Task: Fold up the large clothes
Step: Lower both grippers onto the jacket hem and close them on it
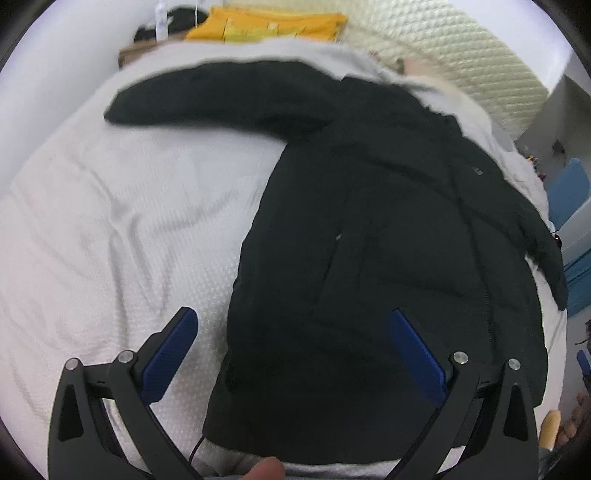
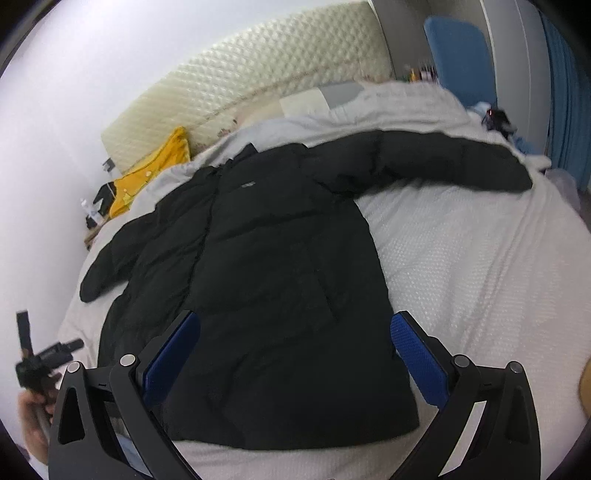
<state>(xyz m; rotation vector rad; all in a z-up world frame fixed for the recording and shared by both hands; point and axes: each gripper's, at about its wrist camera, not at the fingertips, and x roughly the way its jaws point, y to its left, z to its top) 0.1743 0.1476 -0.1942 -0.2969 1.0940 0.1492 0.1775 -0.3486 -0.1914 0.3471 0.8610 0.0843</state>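
Note:
A large black puffer jacket point(image 1: 369, 229) lies spread flat, front up, on a white bed cover point(image 1: 110, 229), both sleeves stretched out sideways. It also shows in the right wrist view point(image 2: 266, 266). My left gripper point(image 1: 293, 332) is open and empty, hovering above the jacket's lower left hem. My right gripper point(image 2: 295, 336) is open and empty, hovering above the lower right part of the jacket. One sleeve point(image 1: 207, 99) reaches far left in the left wrist view; the other sleeve point(image 2: 443, 162) reaches right in the right wrist view.
A yellow garment point(image 1: 269, 26) lies at the head of the bed beside a cream quilted headboard point(image 2: 258, 92). A blue chair point(image 2: 458, 55) stands by the bed's right side. The white bed cover point(image 2: 461, 258) is bare right of the jacket.

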